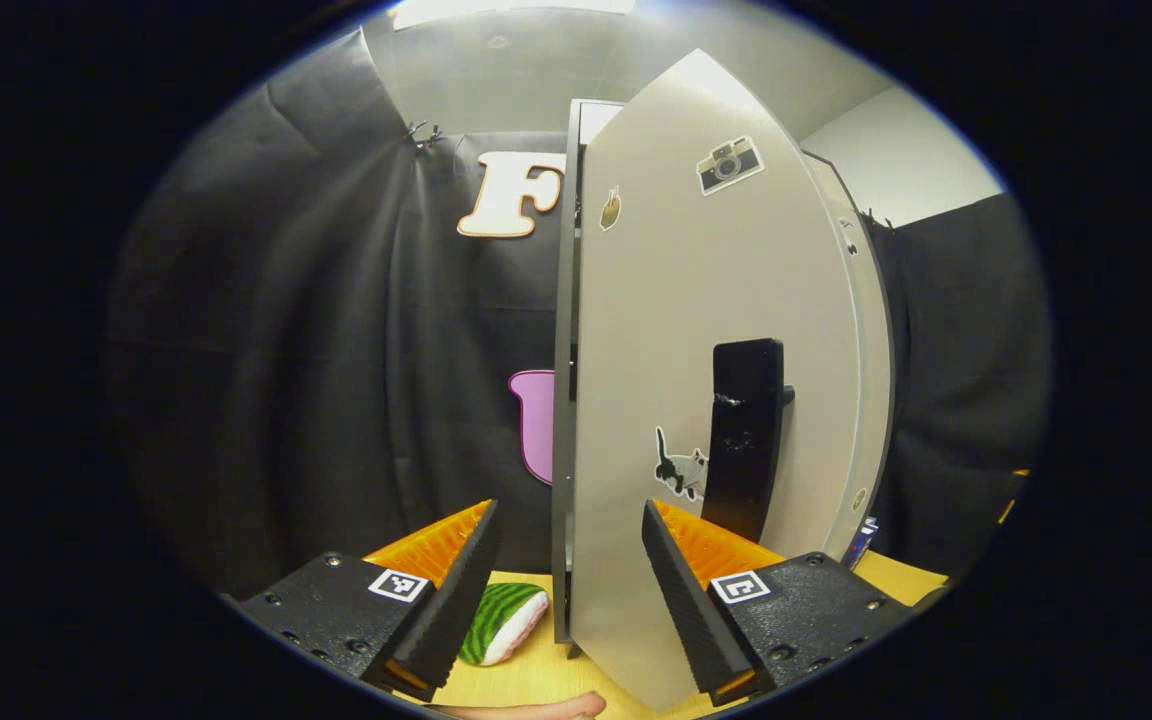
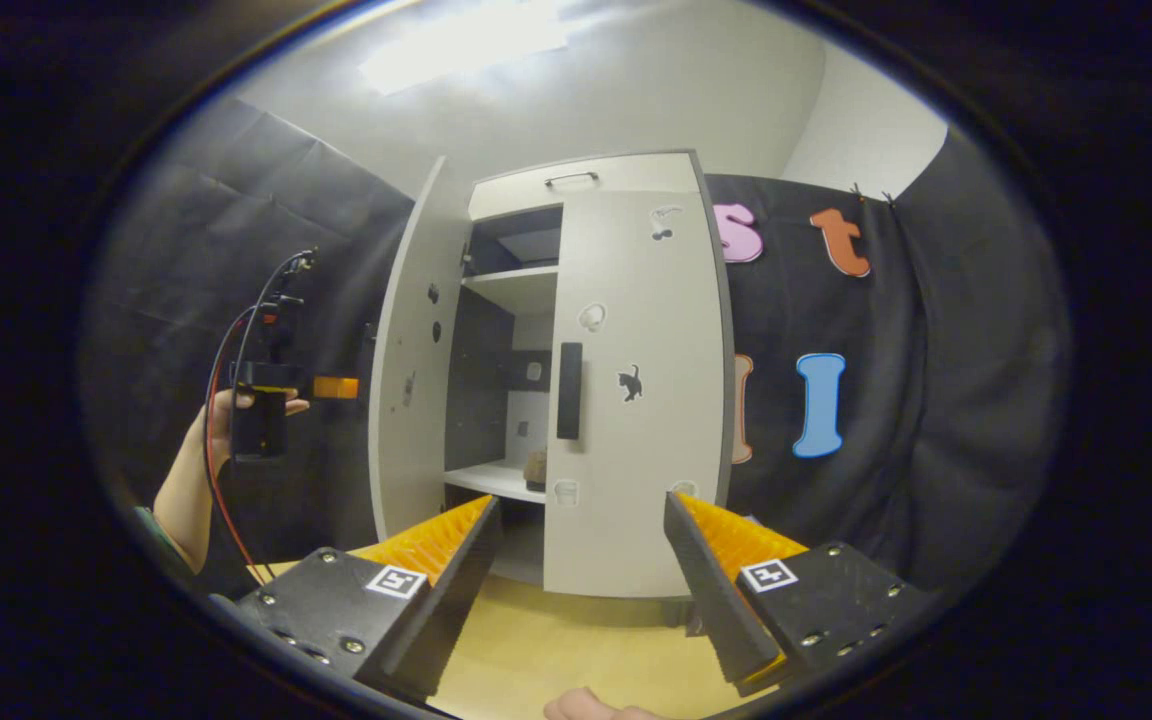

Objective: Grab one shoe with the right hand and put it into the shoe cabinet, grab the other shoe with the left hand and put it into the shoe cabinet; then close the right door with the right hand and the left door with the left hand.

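In the left gripper view, the left gripper [image 1: 568,575] is hanging released, its ridged wedge fingers [image 1: 456,590] spread wide with the edge of the left door [image 1: 696,400] standing between them — a placing that looks suited to pushing the panel round. Just beside the lower finger a green striped soft toy [image 1: 501,620] is lying on the yellowish wooden table [image 1: 536,675]. The door is a flat, smooth pale panel carrying a tall black bar handle [image 1: 744,435] and small stickers, a cat and a camera among them.

In the right gripper view, the right gripper [image 2: 581,575] is also gaping, gripping nothing, drawn back from the shoe cabinet [image 2: 576,185]. The right door [image 2: 636,400] is sitting closed against the cabinet front, which I judge finished; the left door is still swung open, with a hand [image 2: 226,410] holding the left gripper outside it. Inside, on the white lower shelf [image 2: 491,480], a small brownish shape is resting — probably a shoe [image 2: 534,468], though too small to be certain.
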Available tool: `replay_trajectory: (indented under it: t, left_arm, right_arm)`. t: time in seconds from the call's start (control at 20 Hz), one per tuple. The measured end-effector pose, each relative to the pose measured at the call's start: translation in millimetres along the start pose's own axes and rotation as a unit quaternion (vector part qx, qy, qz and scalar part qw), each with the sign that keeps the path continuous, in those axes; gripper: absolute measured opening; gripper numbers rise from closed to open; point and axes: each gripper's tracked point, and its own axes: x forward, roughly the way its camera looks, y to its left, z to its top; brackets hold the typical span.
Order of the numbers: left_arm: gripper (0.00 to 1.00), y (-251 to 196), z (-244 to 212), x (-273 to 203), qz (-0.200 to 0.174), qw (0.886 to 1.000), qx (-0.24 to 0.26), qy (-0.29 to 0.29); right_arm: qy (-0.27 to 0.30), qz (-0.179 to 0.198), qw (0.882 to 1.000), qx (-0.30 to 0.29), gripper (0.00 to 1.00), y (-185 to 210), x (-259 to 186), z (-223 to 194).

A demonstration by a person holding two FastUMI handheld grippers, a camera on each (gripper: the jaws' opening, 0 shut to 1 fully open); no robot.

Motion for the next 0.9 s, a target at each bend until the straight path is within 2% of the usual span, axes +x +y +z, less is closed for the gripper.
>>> replay_trajectory:
  t: [0.15,0.2,0.25,0.3,0.35,0.4,0.5,0.55,0.6,0.9]
  left_arm:
    - [0.88,-12.5,2.4,2.9,0.002,1.0,0.019,-0.017]
    - [0.88,-17.6,0.0,4.2,0.001,1.0,0.027,-0.016]
    - [0.88,-22.9,-4.9,6.3,0.001,1.0,0.03,-0.008]
    - [0.87,-27.8,-7.3,9.6,-0.002,0.999,0.032,-0.003]
    - [0.83,-34.3,-10.3,12.7,-0.006,0.999,0.034,0.002]
    - [0.88,-41.4,-15.5,15.2,-0.012,0.999,0.032,0.009]
    - [0.88,-56.4,-25.5,22.1,-0.017,0.999,0.022,0.027]
    - [0.85,-62.2,-30.3,25.0,-0.016,0.999,0.017,0.031]
    - [0.89,-66.1,-33.5,27.7,-0.01,0.999,0.016,0.033]
    - [0.89,-83.1,-43.4,21.1,0.0,0.999,0.045,0.015]
  right_arm:
    - [0.004,-0.023,1.0,-0.011,0.99,-5.7,-2.4,-4.3]
    - [0.009,-0.031,0.999,-0.018,0.94,-6.9,-2.7,-7.8]
    - [0.013,-0.035,0.999,-0.024,0.94,-7.1,-2.7,-10.3]
    - [0.017,-0.037,0.999,-0.027,0.98,-5.6,-1.5,-13.7]
    - [0.02,-0.036,0.999,-0.031,0.99,-4.1,-1.0,-15.9]
    - [0.02,-0.035,0.999,-0.036,0.99,-3.0,-1.0,-16.4]
    - [0.018,-0.043,0.998,-0.043,0.98,-5.7,-1.2,-16.6]
    - [0.017,-0.047,0.998,-0.044,0.98,-7.7,-1.4,-16.7]
    - [0.016,-0.052,0.998,-0.042,0.98,-10.4,-0.4,-18.2]
    - [0.005,-0.102,0.994,-0.04,0.98,-41.0,2.2,-20.8]
